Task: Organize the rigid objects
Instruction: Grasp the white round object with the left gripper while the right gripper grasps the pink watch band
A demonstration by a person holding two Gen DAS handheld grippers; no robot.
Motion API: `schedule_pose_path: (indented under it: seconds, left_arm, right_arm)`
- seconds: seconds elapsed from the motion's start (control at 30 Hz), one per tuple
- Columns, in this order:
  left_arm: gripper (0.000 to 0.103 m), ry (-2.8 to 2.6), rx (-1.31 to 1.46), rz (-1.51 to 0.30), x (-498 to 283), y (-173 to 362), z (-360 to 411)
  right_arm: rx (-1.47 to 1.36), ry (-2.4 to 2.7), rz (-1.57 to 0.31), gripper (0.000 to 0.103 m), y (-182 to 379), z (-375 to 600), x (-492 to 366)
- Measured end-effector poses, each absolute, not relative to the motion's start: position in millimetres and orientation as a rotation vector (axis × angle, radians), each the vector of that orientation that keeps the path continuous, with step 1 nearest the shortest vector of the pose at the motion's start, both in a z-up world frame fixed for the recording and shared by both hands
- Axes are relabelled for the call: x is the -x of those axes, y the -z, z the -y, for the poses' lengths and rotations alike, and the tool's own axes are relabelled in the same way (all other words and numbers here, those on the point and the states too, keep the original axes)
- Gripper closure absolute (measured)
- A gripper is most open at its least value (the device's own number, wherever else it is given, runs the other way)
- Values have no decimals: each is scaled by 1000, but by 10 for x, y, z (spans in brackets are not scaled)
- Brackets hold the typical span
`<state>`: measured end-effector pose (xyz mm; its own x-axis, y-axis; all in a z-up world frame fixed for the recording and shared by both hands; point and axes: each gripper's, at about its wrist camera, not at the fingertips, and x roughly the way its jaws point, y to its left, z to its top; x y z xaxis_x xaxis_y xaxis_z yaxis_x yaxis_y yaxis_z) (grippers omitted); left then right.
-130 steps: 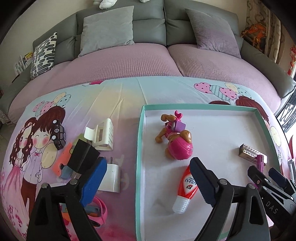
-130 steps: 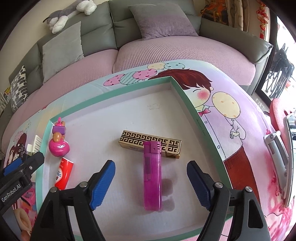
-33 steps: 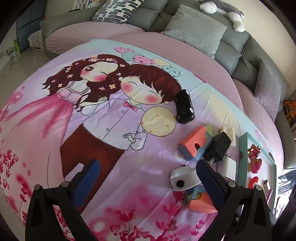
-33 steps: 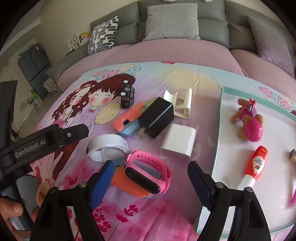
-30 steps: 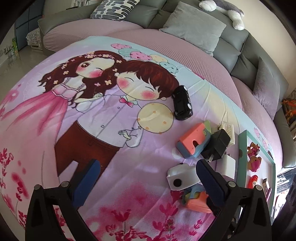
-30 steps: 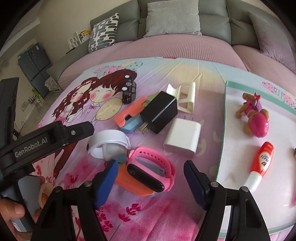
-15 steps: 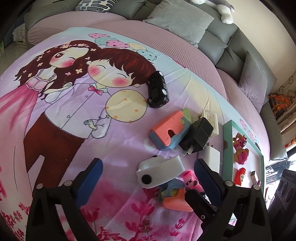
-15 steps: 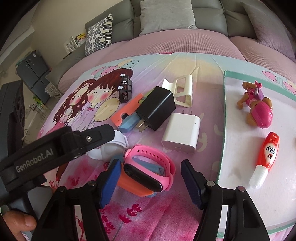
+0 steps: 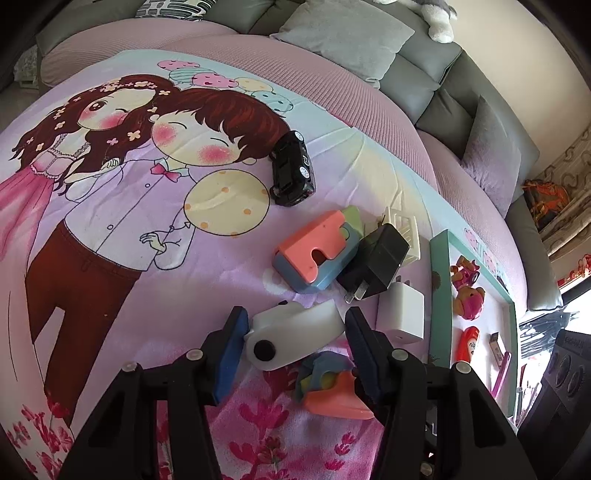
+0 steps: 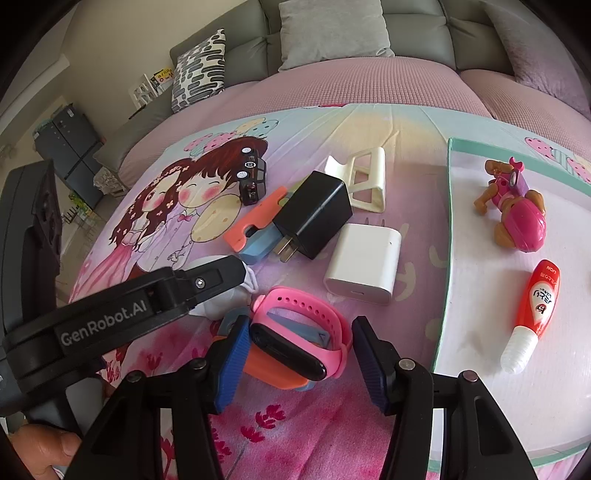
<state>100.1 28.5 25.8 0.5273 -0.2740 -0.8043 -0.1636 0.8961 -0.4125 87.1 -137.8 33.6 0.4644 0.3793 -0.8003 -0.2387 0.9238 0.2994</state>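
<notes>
A cartoon-print cloth [image 9: 110, 221] carries a loose cluster: a black toy car [image 9: 291, 170], an orange-and-blue block [image 9: 314, 251], a cream stand [image 10: 364, 181], a white charger [image 10: 364, 264] and a white casing [image 9: 291, 336]. A black charger [image 10: 314, 218] leans on the block. Beside them sits a teal-rimmed tray [image 10: 448, 229].

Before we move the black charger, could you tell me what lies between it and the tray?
In the right wrist view, the white charger lies between the black charger and the tray.

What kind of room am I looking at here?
Most likely a home living room: a grey sofa with cushions, a cartoon-print cloth over its seat, and toys such as a black toy car.
</notes>
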Motion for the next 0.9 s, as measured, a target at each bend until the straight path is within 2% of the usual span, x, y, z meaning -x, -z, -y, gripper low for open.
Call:
schedule_pose_path:
  seconds: [0.6, 0.9]
  left_arm:
    - [47, 64, 455, -912, -876, -626, -341]
    - [47, 121, 368, -868, -875, -845, 16]
  right_arm:
    - [-191, -381, -913, 44, -631, 1556, -796]
    - [-250, -255, -837, 44, -786, 2062, -794]
